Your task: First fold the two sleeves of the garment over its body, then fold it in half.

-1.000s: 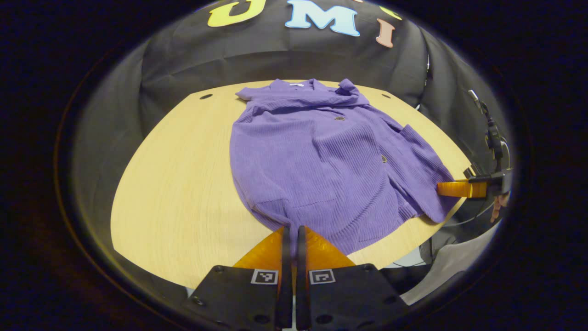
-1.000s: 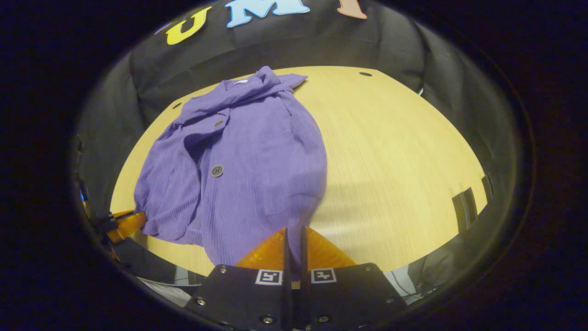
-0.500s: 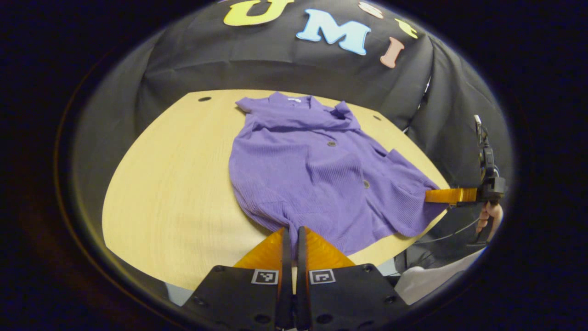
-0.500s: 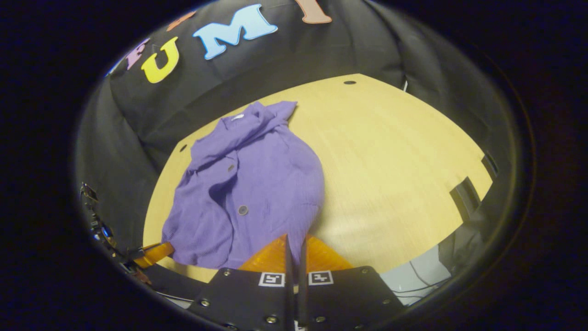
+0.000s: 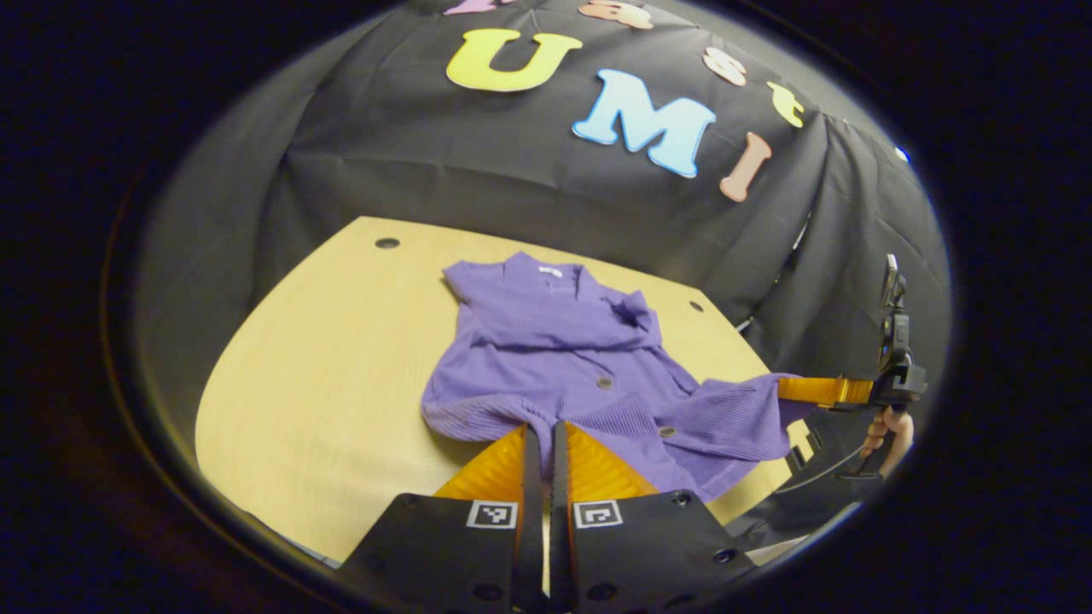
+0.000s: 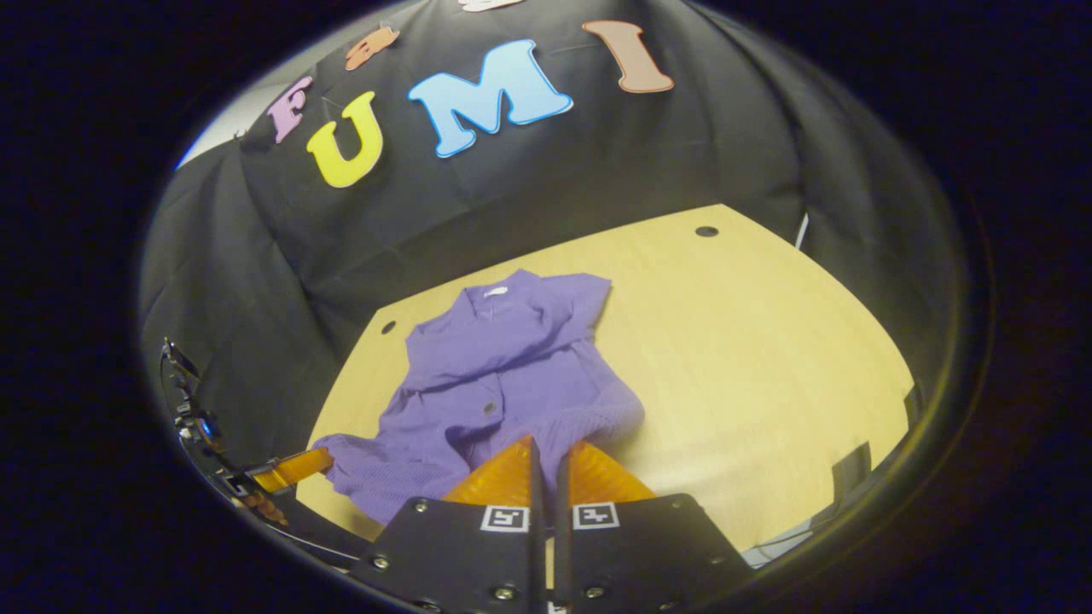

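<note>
I have the left gripper (image 5: pixel 539 433) and right gripper (image 6: pixel 546 448) each clamped on a hem corner of the purple cardigan (image 5: pixel 559 341), hem lifted off the wooden table (image 5: pixel 324 358), collar lying straight ahead, awaiting the halving fold.

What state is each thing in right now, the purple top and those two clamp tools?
Cardigan: sleeves folded over its body, buttoned, collar end flat on the table, hem end lifted.
Left gripper: shut on one hem corner.
Right gripper: shut on the other hem corner.
</note>
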Motion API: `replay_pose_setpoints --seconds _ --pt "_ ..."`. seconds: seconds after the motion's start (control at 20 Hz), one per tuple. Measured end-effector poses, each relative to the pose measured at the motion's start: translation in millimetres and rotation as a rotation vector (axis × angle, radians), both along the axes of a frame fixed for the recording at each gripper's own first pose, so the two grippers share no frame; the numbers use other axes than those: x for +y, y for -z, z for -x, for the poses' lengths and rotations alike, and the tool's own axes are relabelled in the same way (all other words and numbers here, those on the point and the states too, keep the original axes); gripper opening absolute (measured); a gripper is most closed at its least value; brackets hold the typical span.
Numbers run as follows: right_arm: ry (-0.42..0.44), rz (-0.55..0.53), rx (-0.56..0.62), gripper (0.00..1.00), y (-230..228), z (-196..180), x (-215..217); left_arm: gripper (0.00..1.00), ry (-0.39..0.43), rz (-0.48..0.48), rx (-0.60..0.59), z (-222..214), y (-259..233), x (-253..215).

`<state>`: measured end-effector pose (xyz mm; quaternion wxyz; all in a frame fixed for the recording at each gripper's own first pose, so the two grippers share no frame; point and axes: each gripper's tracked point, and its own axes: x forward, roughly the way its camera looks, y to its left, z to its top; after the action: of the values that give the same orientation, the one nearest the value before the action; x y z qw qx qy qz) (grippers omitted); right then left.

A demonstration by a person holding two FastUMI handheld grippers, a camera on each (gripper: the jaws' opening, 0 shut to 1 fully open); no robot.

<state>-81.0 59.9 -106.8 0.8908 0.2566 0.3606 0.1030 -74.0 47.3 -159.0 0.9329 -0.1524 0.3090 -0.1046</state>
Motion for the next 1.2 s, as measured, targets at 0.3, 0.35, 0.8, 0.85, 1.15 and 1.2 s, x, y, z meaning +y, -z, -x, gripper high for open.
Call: replay_pose_setpoints --seconds 0.3,0.35,0.8,0.85,1.15,1.2 --pt "-0.003 -0.064 -0.069 0.04 -20.8 -84.7 -10.6 0.1 -0.05 -0.036 -0.075 -93.8 -34.1 8.4" --pt "-0.007 -0.073 -0.072 0.04 -20.2 -97.1 -9.6 0.1 -0.054 -0.046 -0.09 -108.7 -38.7 8.4" --pt "-0.025 -0.08 -0.079 0.04 -6.5 -191.5 -7.6 0.1 -0.058 -0.065 -0.128 -221.9 -34.7 -1.1" --pt "-0.027 -0.08 -0.078 0.04 -3.3 -200.9 -6.0 0.1 -0.053 -0.07 -0.128 -235.6 -33.3 -2.1" --pt "-0.034 -0.061 -0.064 0.07 11.7 -259.6 0.5 0.1 -0.051 -0.096 -0.133 -307.3 -24.7 1.6" --pt "-0.034 -0.057 -0.062 0.04 14.2 -268.8 0.6 0.1 -0.055 -0.102 -0.134 -317.3 -22.1 3.3"
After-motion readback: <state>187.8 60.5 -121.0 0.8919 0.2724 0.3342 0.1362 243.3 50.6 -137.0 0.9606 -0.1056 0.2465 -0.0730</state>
